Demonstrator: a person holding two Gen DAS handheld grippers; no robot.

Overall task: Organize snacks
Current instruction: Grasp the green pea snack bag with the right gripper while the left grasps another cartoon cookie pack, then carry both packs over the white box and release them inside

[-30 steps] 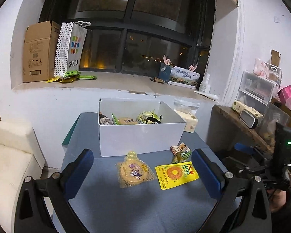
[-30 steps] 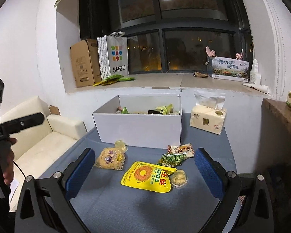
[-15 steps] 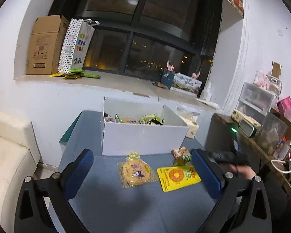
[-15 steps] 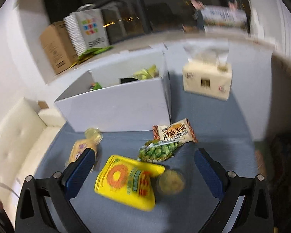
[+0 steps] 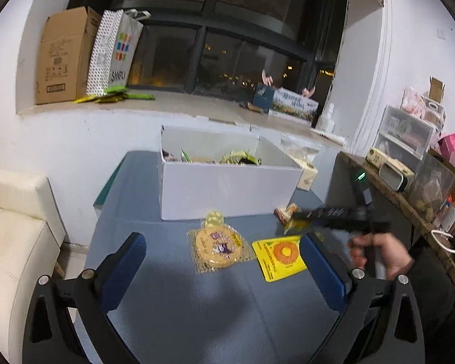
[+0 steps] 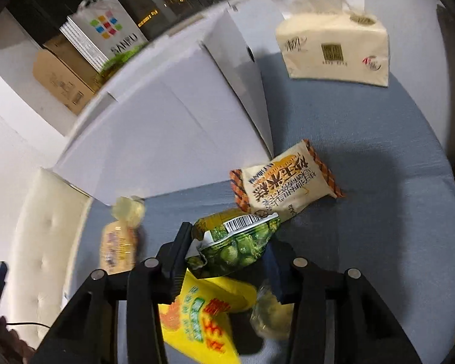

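Green pea packet (image 6: 233, 247) sits clamped between the right gripper's (image 6: 227, 261) jaws; left gripper's (image 5: 220, 253) jaws gape apart.

A tissue pack (image 6: 333, 47) sits beside a cream sofa (image 5: 12, 227).

right gripper (image 6: 227, 251) dropped | fingers closed on green pea packet (image 6: 236, 247)

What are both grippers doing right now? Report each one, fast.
Left gripper: open, holding nothing, above the table.
Right gripper: closed on the green pea snack bag.
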